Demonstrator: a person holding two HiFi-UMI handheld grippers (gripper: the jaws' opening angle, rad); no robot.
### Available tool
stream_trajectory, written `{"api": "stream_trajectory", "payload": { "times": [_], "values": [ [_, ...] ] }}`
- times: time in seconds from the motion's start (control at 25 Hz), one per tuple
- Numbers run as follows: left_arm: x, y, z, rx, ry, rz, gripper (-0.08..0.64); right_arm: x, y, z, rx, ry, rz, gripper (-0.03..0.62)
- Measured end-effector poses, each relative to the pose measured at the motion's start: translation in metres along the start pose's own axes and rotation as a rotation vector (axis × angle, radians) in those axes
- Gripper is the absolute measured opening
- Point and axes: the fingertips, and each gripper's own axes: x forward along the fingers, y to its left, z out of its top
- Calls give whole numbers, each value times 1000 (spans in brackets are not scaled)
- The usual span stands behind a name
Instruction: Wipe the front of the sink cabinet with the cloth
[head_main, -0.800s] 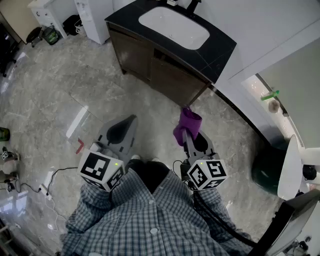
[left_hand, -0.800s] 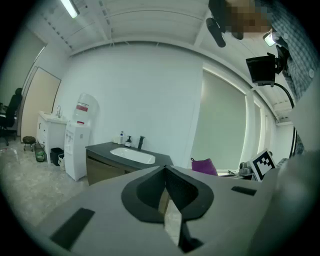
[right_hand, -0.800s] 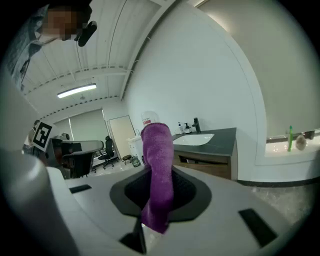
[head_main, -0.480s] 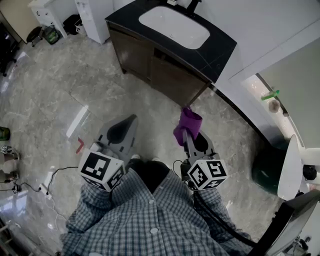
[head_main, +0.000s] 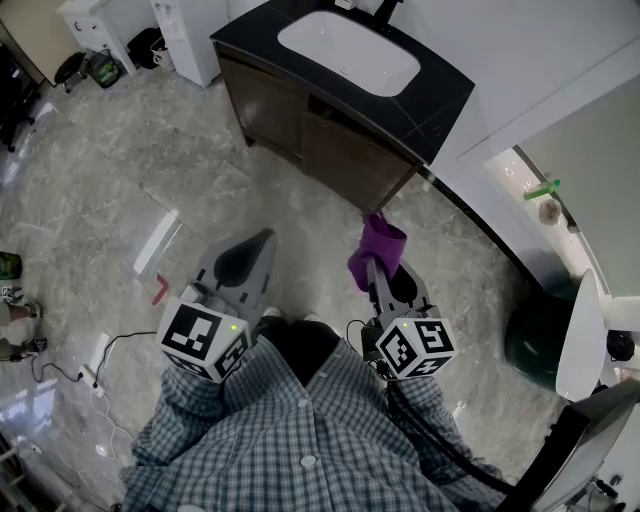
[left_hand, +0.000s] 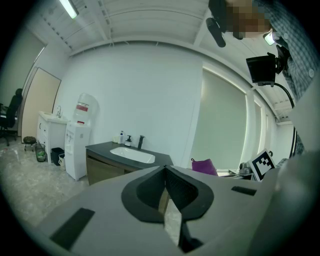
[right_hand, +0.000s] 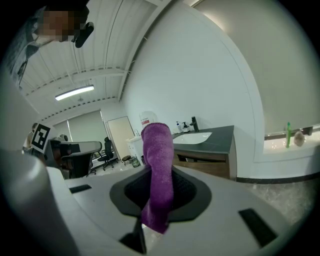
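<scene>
- Right gripper (right_hand: 159, 200): jaws clamped on purple cloth (right_hand: 157, 165); the cloth stands up out of them.
- Left gripper (left_hand: 166, 192): jaws closed together, nothing between.
- Sink cabinet (head_main: 335, 145): ahead of both grippers, well apart from the cloth.

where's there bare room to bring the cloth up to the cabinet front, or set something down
Bare marble floor lies between the sink cabinet front and the right hand-held gripper holding the cloth: an open path. The dark countertop strip right of the basin is free too. Crowded: cables at the left floor edge, the dark bin at right.
</scene>
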Motion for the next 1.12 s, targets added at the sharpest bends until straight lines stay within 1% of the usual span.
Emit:
{"api": "stream_trajectory", "payload": {
  "times": [0.28,0.68,0.88,1.12],
  "values": [
    [3,-6,0,7,-3,13,11,-3,-9,1,6,-2,4,77],
    [9,-12,2,11,-13,95,11,-13,-47,-1,31,5,2,77],
    [7,-24,-5,15,1,127,11,-21,-65,-5,40,7,5,77],
    [15,-37,-6,33,5,126,11,-23,-89,-3,39,-6,-22,77]
  ]
}}
